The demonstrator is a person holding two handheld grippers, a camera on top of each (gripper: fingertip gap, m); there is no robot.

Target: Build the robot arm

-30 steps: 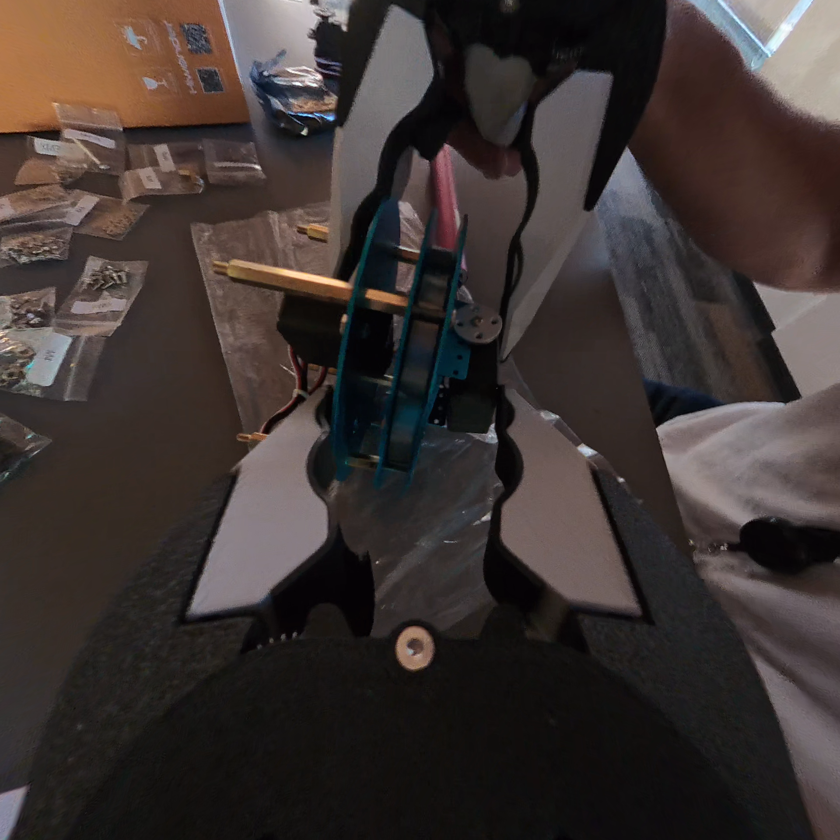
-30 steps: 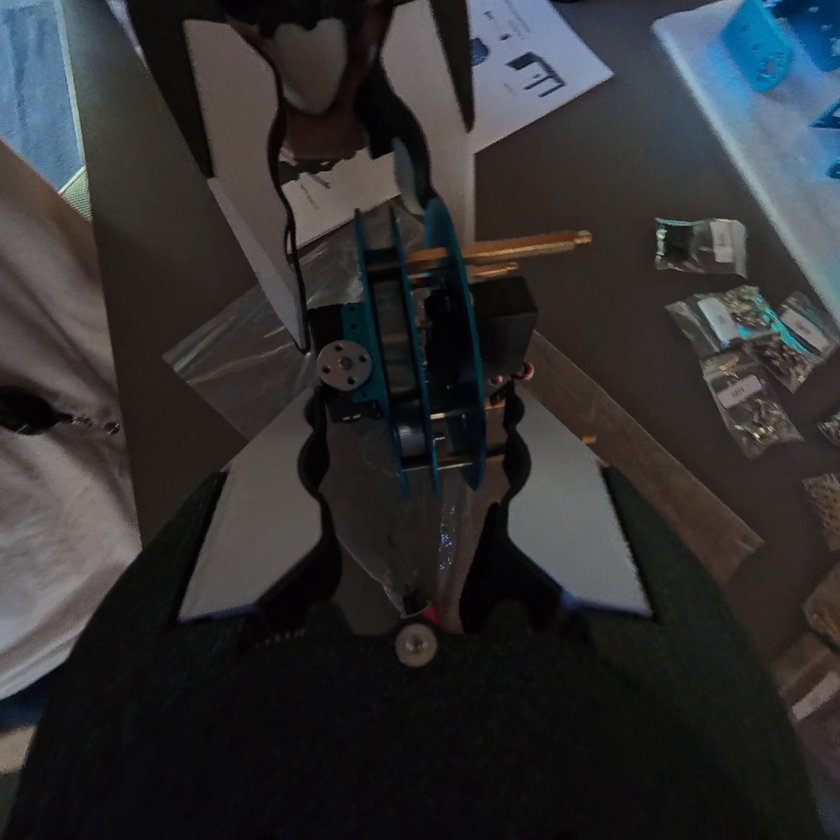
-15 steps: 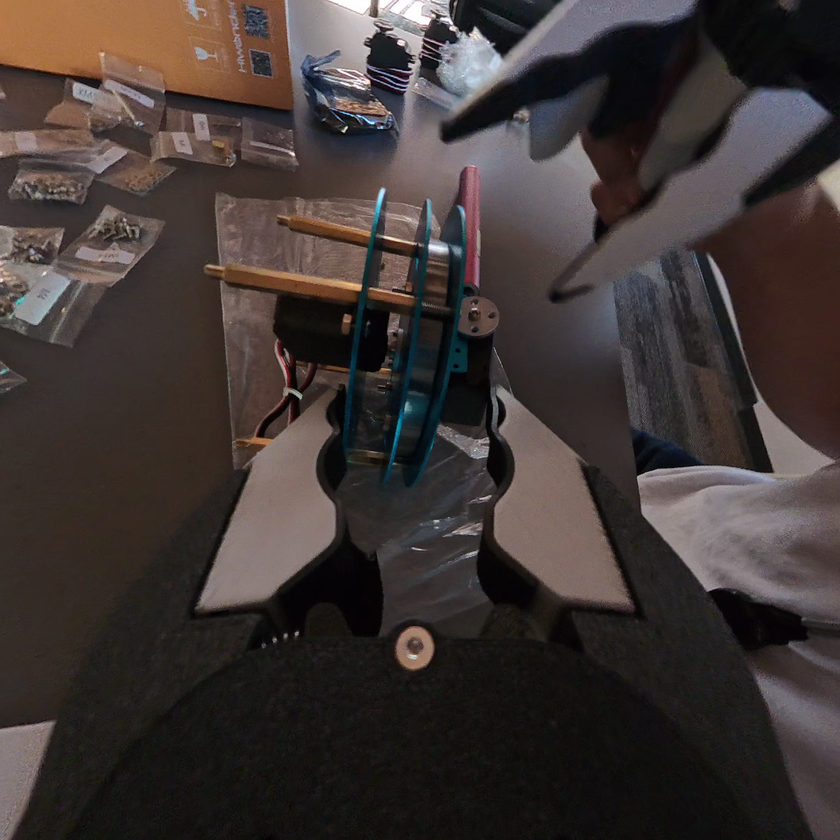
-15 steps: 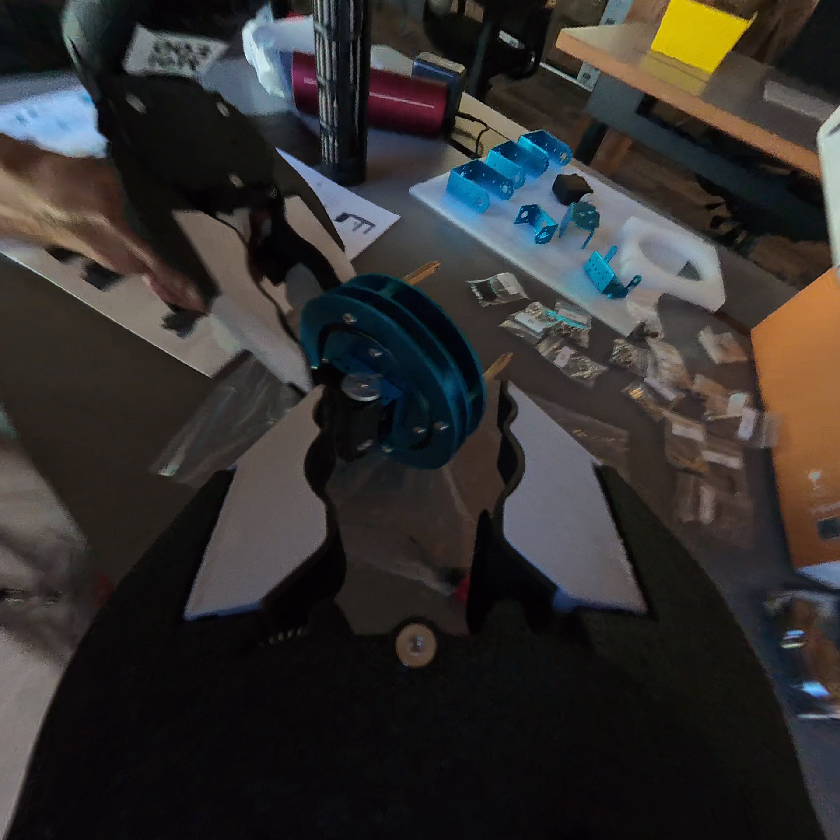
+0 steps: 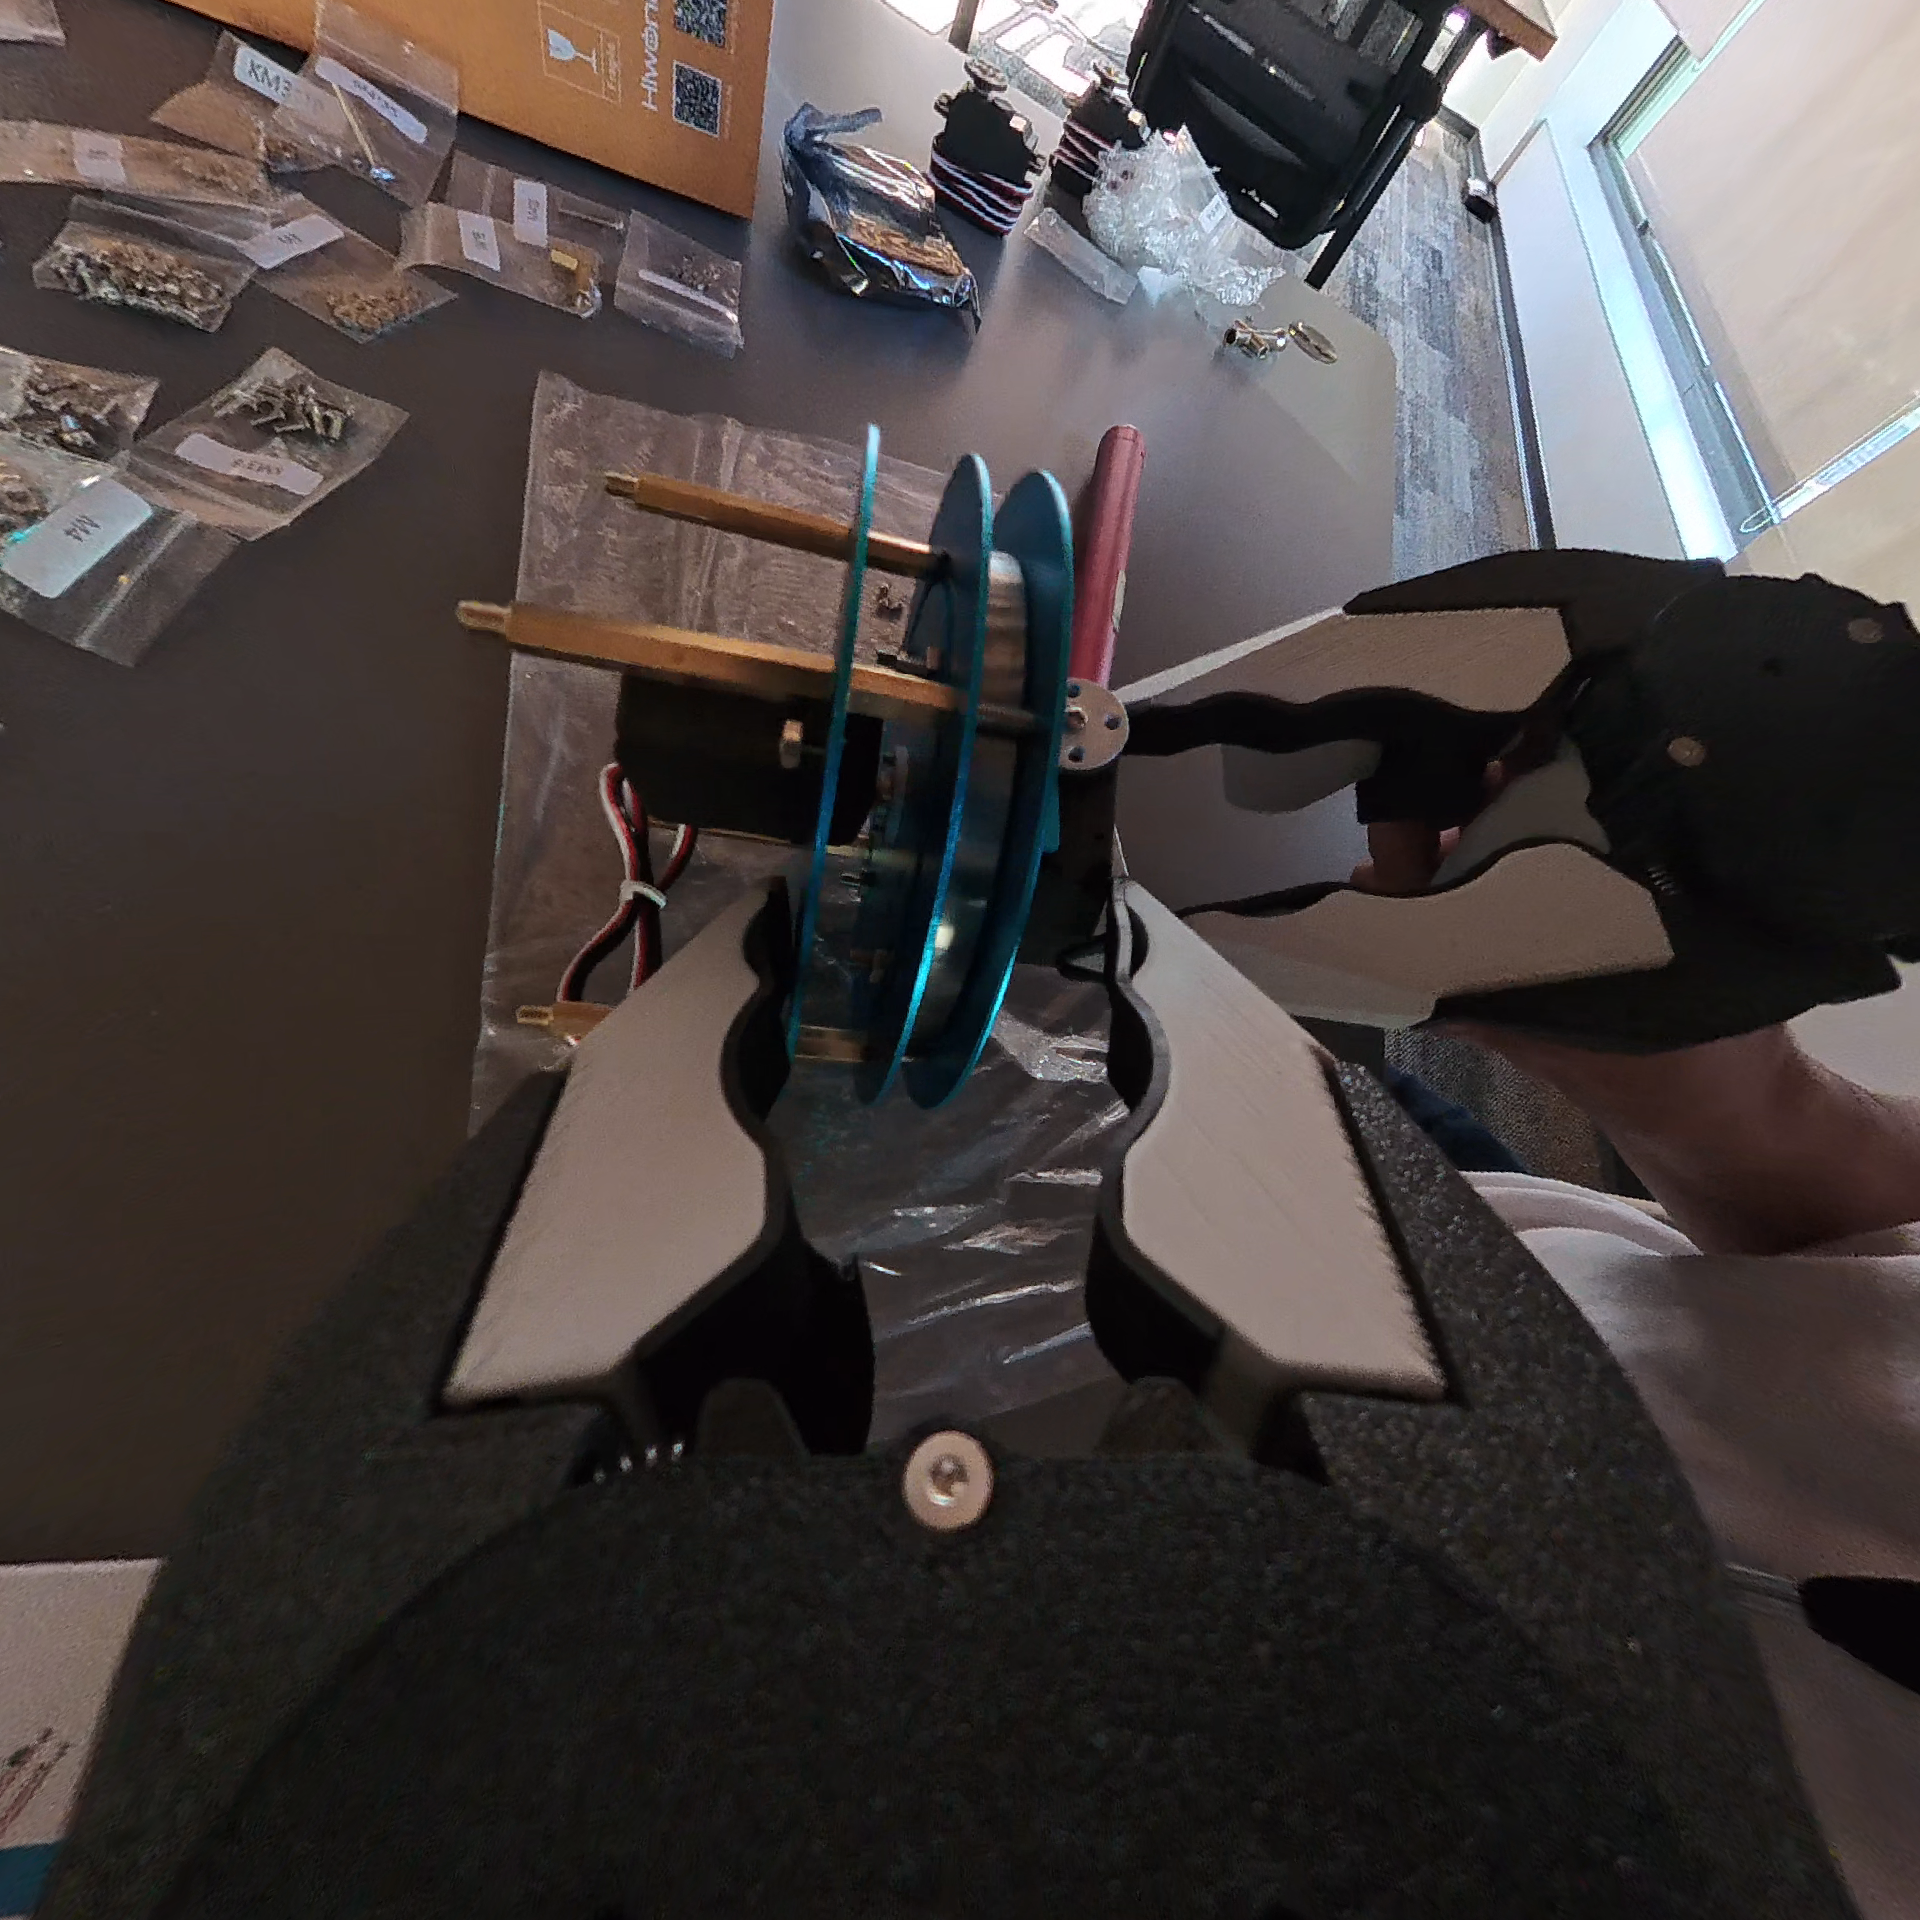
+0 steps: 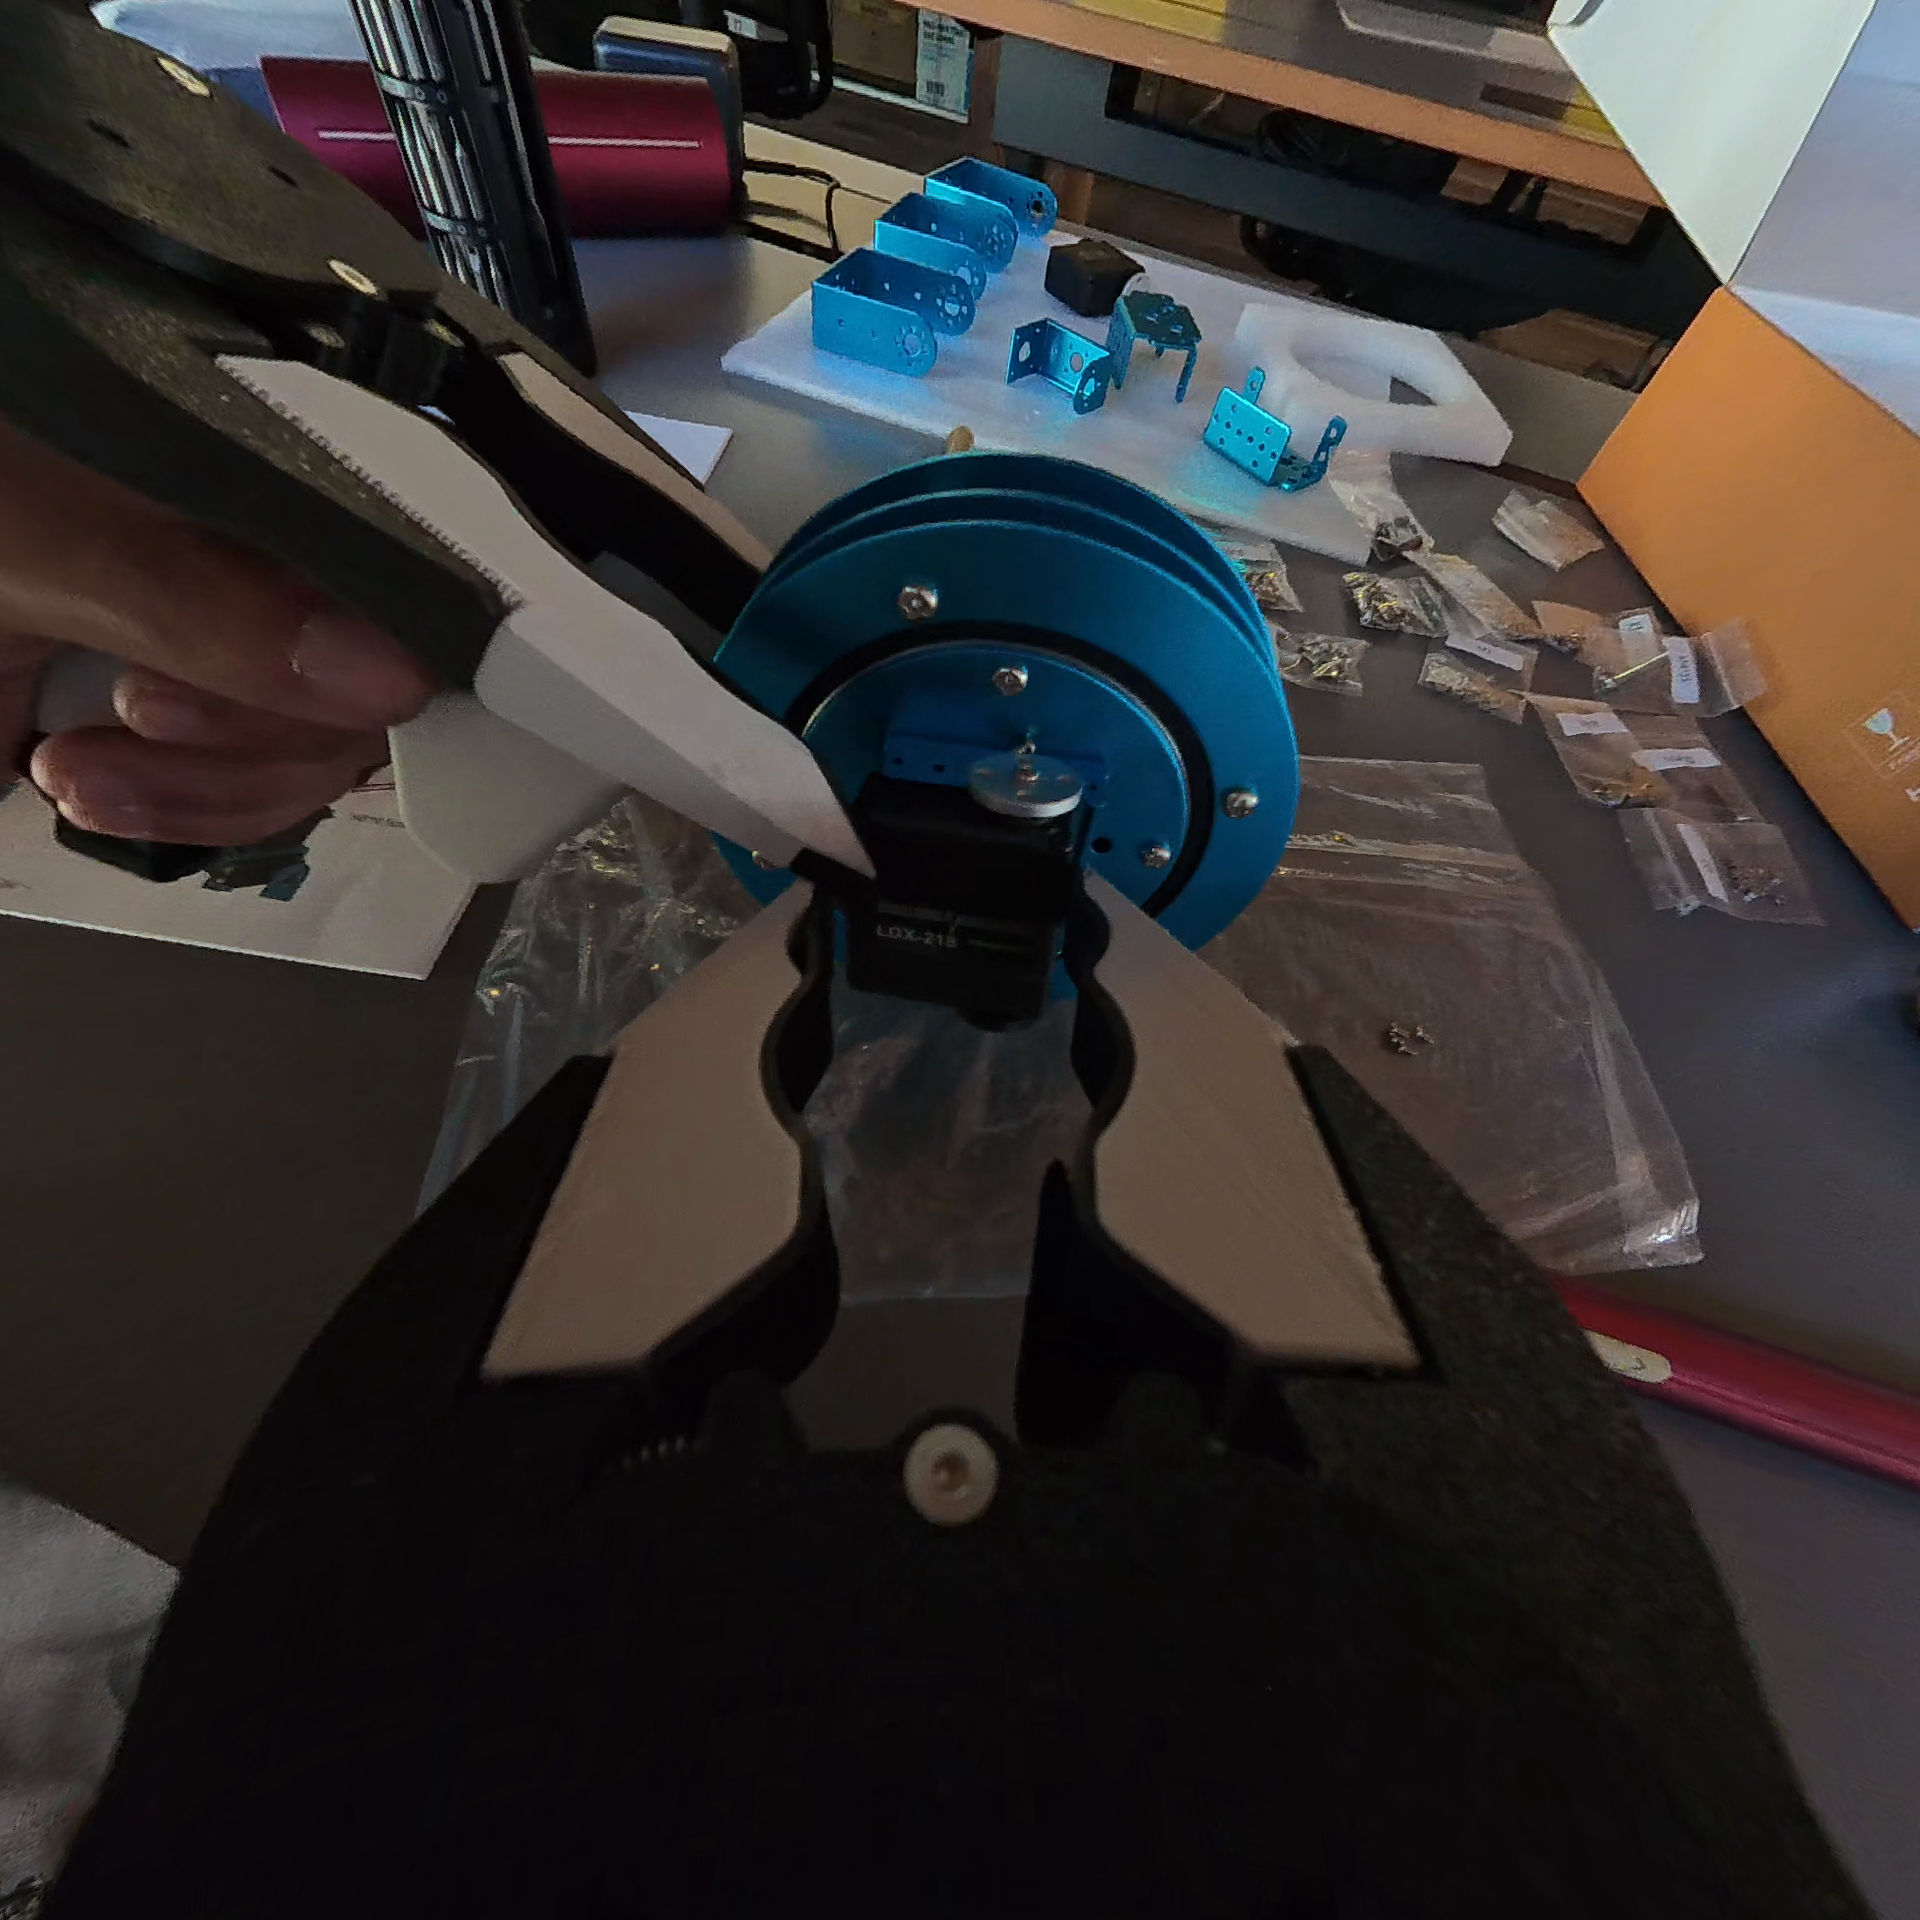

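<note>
left gripper (image 5: pixel 940 925): lower centre of the left wrist view, jaws part-spread around the bottom edge of the blue disc assembly (image 5: pixel 935 769); whether the tips press on it cannot be told.
right gripper (image 6: pixel 951 914): lower centre of the right wrist view, jaws part-spread either side of the black servo (image 6: pixel 961 904) on the assembly's face; contact is not clear.
disc assembly: three blue discs stacked on edge at mid frame, brass standoffs (image 5: pixel 665 644) jutting left, red, white and black wires (image 5: pixel 639 883) hanging beneath.
left gripper seen from the right: enters from upper left of the right wrist view, one white tip against the servo's left side, a hand (image 6: pixel 197 717) on its trigger.
under the assembly: a clear plastic bag (image 5: pixel 665 499) flat on the dark table (image 5: pixel 260 987).
beside it: a red tool handle (image 5: pixel 1107 561) just right of the discs.
small bags (image 5: pixel 265 426): clear zip bags of screws and nuts spread across the upper left of the left wrist view.
foam tray (image 6: pixel 1455 431): white, upper centre of the right wrist view, carrying blue metal brackets (image 6: pixel 894 312).
orange box (image 6: pixel 1766 623): right edge of that view.
far table edge: two more servos (image 5: pixel 982 156) wrapped in striped wire, top centre of the left wrist view.
</note>
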